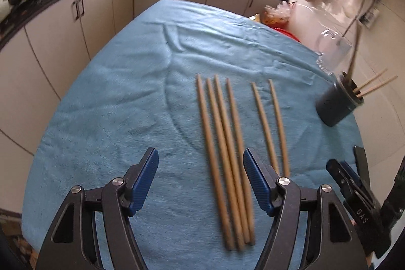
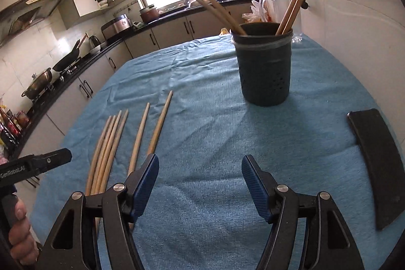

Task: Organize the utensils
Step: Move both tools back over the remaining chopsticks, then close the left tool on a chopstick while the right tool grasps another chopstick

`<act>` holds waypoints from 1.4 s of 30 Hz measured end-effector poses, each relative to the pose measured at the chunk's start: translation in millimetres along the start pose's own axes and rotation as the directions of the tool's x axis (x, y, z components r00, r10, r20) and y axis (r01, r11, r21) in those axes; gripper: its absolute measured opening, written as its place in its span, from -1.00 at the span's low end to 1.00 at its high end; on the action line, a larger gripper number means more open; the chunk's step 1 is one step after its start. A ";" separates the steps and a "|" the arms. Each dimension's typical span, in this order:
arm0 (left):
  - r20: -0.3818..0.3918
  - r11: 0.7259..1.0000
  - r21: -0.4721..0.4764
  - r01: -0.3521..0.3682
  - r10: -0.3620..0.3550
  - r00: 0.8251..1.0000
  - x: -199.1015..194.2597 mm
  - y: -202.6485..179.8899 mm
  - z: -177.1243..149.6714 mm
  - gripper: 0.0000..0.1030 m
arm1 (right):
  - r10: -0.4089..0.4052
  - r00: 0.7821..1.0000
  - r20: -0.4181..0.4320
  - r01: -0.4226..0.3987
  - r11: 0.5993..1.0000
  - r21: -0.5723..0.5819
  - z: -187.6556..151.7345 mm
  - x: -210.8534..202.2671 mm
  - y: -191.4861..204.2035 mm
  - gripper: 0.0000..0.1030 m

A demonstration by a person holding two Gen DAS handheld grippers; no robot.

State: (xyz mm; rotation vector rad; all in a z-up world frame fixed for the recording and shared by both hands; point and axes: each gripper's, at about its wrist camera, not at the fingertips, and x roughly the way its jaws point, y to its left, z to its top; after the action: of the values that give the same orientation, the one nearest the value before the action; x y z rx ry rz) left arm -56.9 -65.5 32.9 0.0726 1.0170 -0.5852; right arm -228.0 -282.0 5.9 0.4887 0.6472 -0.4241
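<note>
Left wrist view: six chopsticks loose on blue-clothed tabletop; left gripper wide open, empty. Right wrist view: dark holder with four chopsticks; right gripper wide open, empty. Judged under half done.

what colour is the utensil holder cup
Dark, near-black with a teal tinge; the utensil holder shows best in the right wrist view.
</note>
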 end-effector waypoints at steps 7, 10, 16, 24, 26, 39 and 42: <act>-0.056 0.999 -0.045 0.028 -0.030 0.998 25.4 2.4 19.3 0.02 | -0.015 1.000 -0.005 0.015 1.000 0.019 -5.5 8.2 -0.8 0.38; -0.083 0.998 -0.063 0.027 -0.032 0.996 40.8 0.2 32.3 -0.20 | -0.011 1.000 -0.012 0.011 0.999 0.030 -6.3 9.0 -2.9 0.38; -0.129 0.998 -0.061 -0.022 0.014 0.992 66.4 -6.0 49.7 -0.56 | 0.002 1.000 -0.015 -0.001 0.998 0.059 -7.8 8.7 -8.3 0.38; -0.128 0.997 -0.021 -0.073 0.070 0.989 77.4 -11.4 50.6 -0.80 | 0.012 0.998 -0.061 -0.011 1.000 0.022 -3.8 15.1 0.3 0.37; -0.129 0.996 -0.021 -0.089 0.086 0.988 75.5 -8.4 49.8 -0.86 | 0.023 0.996 -0.088 -0.023 1.000 0.000 5.0 19.4 7.8 0.36; -0.140 0.998 -0.026 -0.061 0.057 0.989 67.0 12.3 45.6 -0.85 | 0.026 0.939 -0.342 -0.047 0.997 -0.054 72.0 114.6 58.8 -0.36; -0.141 0.998 -0.016 -0.069 0.066 0.988 68.9 9.0 47.2 -0.85 | -0.026 0.923 -0.385 -0.005 0.997 -0.080 78.6 139.5 64.5 -0.50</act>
State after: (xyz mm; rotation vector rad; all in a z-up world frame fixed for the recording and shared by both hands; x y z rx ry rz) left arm 11.0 -102.4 0.2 0.1310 1.1528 -0.5132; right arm -57.7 -304.1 -12.2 0.4971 1.0454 -0.3117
